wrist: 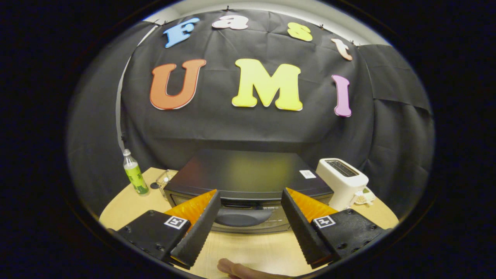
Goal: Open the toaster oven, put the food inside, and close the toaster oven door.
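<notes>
Gripper view: the gripper has its two fingers spread wide apart and grasping nothing, hanging above the pale wooden bench. Straight ahead of them, just beyond the fingertips, sits the black, box-shaped toaster oven, its door shut. The dark, curved door handle lies in the gap between the fingers, its long axis running crosswise from one finger toward the other, so I judge that the coming move is a short push forward and a closing of the fingers on that bar before pulling the door down. Nothing can be seen of the oven's inside while the door is up. To the right of the oven stands a white slot toaster, its slots apparently empty. To the left stands a clear plastic bottle with a green label, and near it a small clear container whose contents I cannot tell. A fingertip of a person's hand shows below the fingers. The food is not identifiable here.
</notes>
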Tool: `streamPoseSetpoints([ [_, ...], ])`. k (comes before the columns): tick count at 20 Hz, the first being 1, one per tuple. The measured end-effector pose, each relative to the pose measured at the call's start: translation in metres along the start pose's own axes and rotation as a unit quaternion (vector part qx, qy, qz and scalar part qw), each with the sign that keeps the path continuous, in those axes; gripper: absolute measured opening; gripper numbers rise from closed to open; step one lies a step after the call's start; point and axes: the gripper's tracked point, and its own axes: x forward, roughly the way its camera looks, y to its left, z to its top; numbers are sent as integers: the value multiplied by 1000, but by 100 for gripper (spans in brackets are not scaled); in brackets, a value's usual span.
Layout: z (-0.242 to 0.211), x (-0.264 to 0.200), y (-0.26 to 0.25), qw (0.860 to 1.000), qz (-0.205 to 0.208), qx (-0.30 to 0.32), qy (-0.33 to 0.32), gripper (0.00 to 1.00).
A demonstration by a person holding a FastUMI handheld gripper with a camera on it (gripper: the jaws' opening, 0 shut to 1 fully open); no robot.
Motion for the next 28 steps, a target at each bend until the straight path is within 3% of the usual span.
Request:
streamPoseSetpoints([
  [5,-19,28,2,1000,1,16,25,100],
  [13,-23,29,9,999,13,34,33,100],
  [28,-78,-38,8,996,37,54,59,100],
])
